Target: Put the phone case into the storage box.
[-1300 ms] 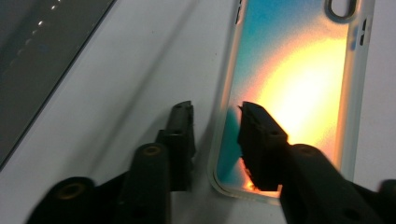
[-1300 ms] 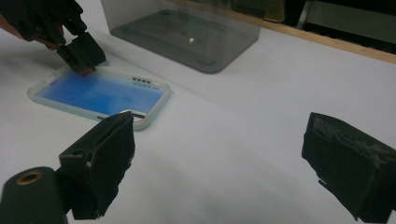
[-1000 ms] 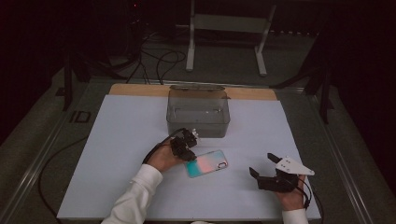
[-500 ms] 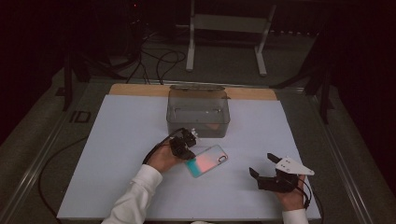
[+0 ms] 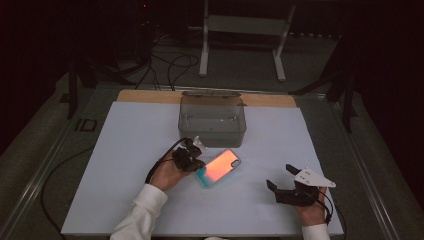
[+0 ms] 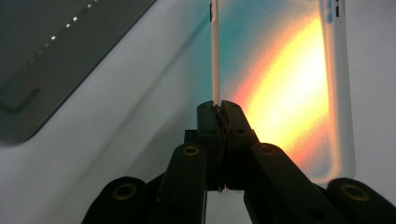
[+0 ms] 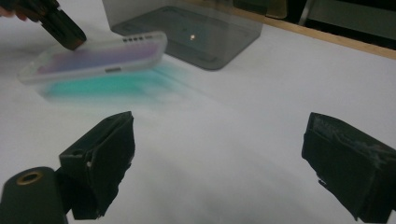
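- Centrally on the white tabletop: phone case, translucent with an orange-to-teal sheen, one end lifted off the surface and tilted.
- Clamped on the case's thin side wall at its 8 o'clock corner: left claw, jaws pressed together on the edge, as seen close up in the left gripper view.
- Seen from the right gripper view, case hanging aslant above its own teal glow on the tabletop, left claw gripping at 10 o'clock.
- Just beyond the case at 12 o'clock: clear grey plastic box, upright, near but not touching.
- Behind the box at 12 o'clock: wooden strip along the far tabletop edge.
- Well apart at 4 o'clock from the case: right claw, jaws spread wide with nothing between them, resting low over the tabletop.
- Farther at 12 o'clock, off the tabletop: white metal stand and loose cables on the floor.
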The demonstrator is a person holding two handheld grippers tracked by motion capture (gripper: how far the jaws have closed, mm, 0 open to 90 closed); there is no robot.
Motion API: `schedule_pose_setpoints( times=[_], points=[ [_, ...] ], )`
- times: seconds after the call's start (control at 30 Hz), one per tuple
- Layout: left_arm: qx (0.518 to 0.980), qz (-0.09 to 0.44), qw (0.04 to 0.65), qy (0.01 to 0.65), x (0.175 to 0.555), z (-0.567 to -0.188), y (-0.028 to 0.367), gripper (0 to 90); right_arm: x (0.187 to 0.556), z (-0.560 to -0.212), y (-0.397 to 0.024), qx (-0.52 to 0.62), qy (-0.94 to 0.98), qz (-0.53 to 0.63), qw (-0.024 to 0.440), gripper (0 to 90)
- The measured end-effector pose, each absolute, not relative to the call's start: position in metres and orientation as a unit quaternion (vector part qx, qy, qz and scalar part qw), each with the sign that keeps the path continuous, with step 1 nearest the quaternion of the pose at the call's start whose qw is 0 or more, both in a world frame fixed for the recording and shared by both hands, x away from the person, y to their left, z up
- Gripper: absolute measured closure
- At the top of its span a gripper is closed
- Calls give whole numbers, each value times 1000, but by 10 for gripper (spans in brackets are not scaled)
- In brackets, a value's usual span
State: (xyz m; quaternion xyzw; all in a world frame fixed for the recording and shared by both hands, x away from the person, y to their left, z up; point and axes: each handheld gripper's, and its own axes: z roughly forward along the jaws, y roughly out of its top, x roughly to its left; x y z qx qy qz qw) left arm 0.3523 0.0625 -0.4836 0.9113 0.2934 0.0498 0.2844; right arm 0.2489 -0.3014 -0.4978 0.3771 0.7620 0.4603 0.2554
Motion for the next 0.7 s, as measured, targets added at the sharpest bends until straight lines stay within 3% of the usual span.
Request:
schedule_pose_setpoints(
  times=[0.7],
  points=[
    [844,102,373,372,326,-470,118,889,251,-497,-300,385,756,478,230,95]
  ],
)
